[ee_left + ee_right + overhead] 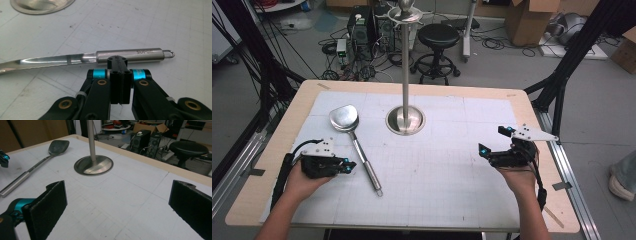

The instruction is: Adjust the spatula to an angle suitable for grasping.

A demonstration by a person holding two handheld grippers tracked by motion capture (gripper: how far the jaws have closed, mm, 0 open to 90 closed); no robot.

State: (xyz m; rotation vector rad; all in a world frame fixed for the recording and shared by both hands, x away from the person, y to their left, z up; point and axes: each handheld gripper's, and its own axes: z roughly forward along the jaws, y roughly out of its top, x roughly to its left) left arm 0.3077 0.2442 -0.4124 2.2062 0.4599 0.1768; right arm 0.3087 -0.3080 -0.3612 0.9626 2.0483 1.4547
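Observation:
A steel spatula [357, 145] lies on the white grid mat [442, 170], its head toward the far left and its handle pointing to the near edge. My left gripper [348, 166] rests just left of the handle, jaws shut with nothing between them. In the left gripper view the closed tips [117, 61] sit right in front of the spatula handle [130, 55], close to it but not around it. My right gripper [493, 140] hovers at the right of the mat, jaws wide open and empty. From the right gripper [120, 207], the spatula [37, 165] lies far off at the left.
A steel stand with a round base [405, 120] and a tall pole [405, 60] rises at the mat's far middle; its base [93, 165] lies ahead of my right gripper. Beyond the wooden table edge [412, 86] are a black stool [438, 37], computers and cables on the floor.

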